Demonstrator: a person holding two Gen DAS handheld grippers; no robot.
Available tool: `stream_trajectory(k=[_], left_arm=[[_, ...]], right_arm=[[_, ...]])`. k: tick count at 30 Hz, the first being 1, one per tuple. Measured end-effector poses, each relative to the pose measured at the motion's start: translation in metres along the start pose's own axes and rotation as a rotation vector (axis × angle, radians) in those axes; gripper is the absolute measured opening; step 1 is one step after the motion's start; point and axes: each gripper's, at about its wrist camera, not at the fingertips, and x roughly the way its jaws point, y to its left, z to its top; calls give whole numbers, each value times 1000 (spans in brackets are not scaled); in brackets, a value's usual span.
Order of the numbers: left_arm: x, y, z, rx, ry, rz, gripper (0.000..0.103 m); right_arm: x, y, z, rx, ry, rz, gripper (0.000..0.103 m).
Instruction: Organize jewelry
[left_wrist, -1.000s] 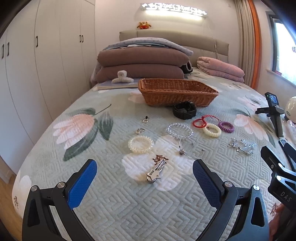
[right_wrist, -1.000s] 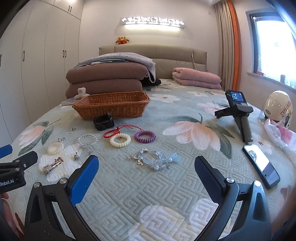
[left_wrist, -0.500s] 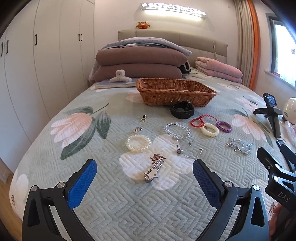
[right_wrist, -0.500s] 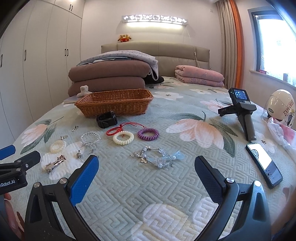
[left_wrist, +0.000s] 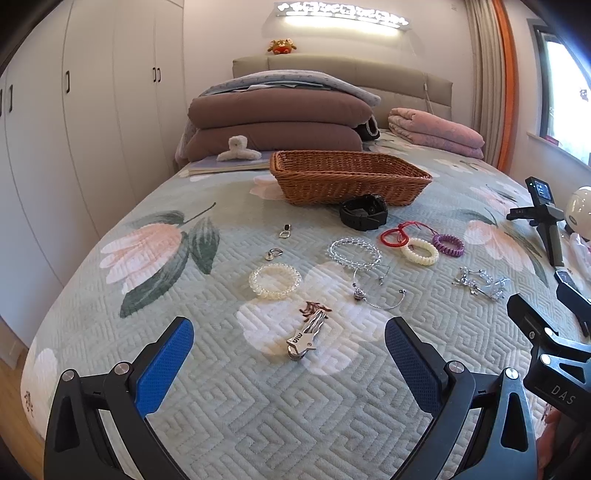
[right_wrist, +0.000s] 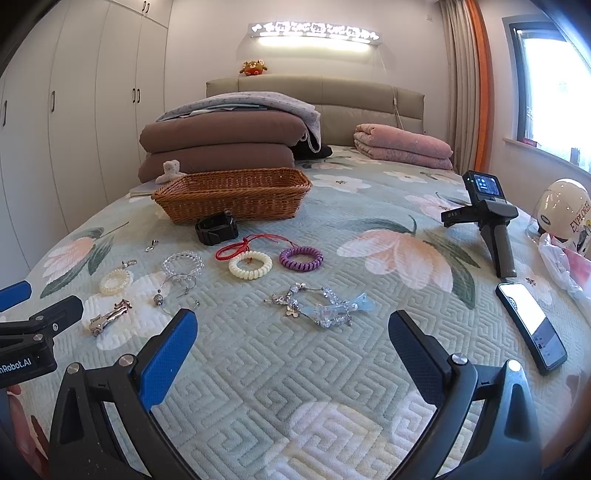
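Left wrist: ribbed coil bracelet (left_wrist: 275, 280) beside woven basket (left_wrist: 347, 177).

On the bed (left_wrist: 258, 424), the basket (left_wrist: 347, 181) sits far, with the watch (left_wrist: 364, 213) just before it and folded quilts (left_wrist: 277, 122) behind. Nearer lie two rows of jewelry: a corded loop (left_wrist: 396, 236) and two coil rings to the right, a bead bracelet (left_wrist: 355, 252) and a coil bracelet (left_wrist: 275, 280) further left. Nearest is the metal clip (left_wrist: 306, 334), while the crystal tangle (right_wrist: 321, 304) lies right of it, and a phone (right_wrist: 530, 326) at far right.
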Motion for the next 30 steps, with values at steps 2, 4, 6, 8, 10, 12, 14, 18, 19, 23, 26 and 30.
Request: stream_trajectory(k=[2,4,6,8,10,12,14,18,19,23,26,30], left_arm=[[1,0,0,1,5,0,103],[2,0,0,2,6,-1,103],[1,-1,0,4,5,-1,103],[1,-1,0,8,4,1,103],[2,-1,0,10,5,6,103],[2,-2,0,11,5,8,103],[2,-2,-1,10,5,10,103],[3,-3,-2,14,9,13,103],[4,-3,-2,15,12,13,103],[4,-2,-3,14,11,16,103],[4,-2,-2,14,12,18,103],[4,-2,-2,15,11,19,103]], right_arm=[[0,1,0,-7,1,1,103],[0,3,-1,-12,1,2,103],[1,4,-1,-19,5,4,103],[2,5,-1,-24,5,5,103],[2,5,-1,-27,5,4,103],[2,5,-1,-27,6,4,103],[2,6,-2,-26,7,4,103],[3,7,-2,-26,13,5,103],[3,6,-2,-27,12,6,103],[3,6,-2,-29,11,6,103],[3,6,-2,-28,10,6,103],[3,6,-2,-27,10,5,103]])
